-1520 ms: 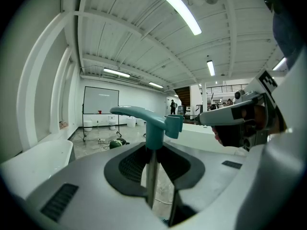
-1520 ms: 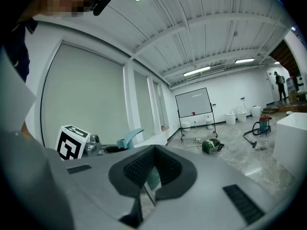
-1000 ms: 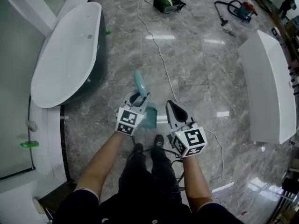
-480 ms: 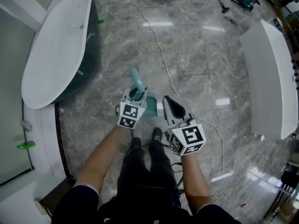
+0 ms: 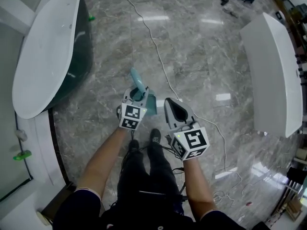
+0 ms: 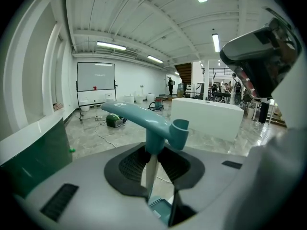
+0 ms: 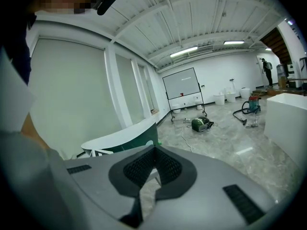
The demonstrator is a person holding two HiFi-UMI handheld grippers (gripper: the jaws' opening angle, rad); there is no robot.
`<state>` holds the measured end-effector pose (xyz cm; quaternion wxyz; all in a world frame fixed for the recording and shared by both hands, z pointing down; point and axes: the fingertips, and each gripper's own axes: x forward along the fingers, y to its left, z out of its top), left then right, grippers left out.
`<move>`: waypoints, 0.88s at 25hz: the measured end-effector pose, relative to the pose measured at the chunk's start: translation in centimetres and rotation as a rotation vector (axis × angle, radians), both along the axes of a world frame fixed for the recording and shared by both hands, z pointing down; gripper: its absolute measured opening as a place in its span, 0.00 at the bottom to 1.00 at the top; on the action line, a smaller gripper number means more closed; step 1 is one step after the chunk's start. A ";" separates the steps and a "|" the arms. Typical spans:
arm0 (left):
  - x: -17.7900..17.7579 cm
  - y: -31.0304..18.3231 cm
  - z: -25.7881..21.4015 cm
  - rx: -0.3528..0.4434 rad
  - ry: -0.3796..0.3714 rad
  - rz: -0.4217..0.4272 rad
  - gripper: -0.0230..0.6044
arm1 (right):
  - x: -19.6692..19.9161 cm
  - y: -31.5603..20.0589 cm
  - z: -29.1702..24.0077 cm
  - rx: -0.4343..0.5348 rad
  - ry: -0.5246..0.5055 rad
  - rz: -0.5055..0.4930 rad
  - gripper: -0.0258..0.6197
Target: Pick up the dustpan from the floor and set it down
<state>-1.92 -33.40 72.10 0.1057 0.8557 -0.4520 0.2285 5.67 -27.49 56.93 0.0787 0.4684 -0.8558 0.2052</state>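
The teal dustpan (image 5: 150, 104) hangs just above the grey marble floor in front of the person's shoes. Its long handle (image 5: 137, 82) sticks up and away past my left gripper (image 5: 136, 96). In the left gripper view the handle's stem (image 6: 154, 140) runs down between the black pads, which are shut on it, and the pan (image 6: 160, 210) shows below the jaws. My right gripper (image 5: 169, 102) hovers close to the dustpan's right side. In the right gripper view its pads (image 7: 144, 164) meet at the tip with nothing between them.
A white bathtub (image 5: 43, 51) stands at the left and another white tub (image 5: 273, 66) at the right. A white cable (image 5: 158, 56) snakes across the floor ahead and past the right gripper. The person's shoes (image 5: 154, 136) are right below the grippers. A green vacuum (image 7: 201, 123) sits farther off.
Both grippers have sunk toward the floor, the left one still holding the dustpan. The head view has tipped, so the vacuums have slid out past the top edge.
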 end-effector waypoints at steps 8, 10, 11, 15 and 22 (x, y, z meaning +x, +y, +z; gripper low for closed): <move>3.0 -1.7 1.5 -0.013 0.008 0.036 0.19 | 2.1 -1.6 1.0 -0.010 0.005 0.024 0.05; 3.5 -2.0 2.1 -0.015 0.010 0.039 0.19 | 2.6 -1.9 1.3 -0.013 0.006 0.029 0.05; 3.8 -2.1 2.2 -0.015 0.011 0.043 0.19 | 2.9 -2.0 1.5 -0.014 0.006 0.032 0.05; 5.3 -2.5 3.0 -0.021 0.016 0.066 0.19 | 3.7 -2.1 2.2 -0.024 -0.003 0.048 0.05; 7.9 -2.8 4.1 -0.020 0.012 0.088 0.19 | 5.1 -1.9 3.1 -0.040 0.000 0.063 0.05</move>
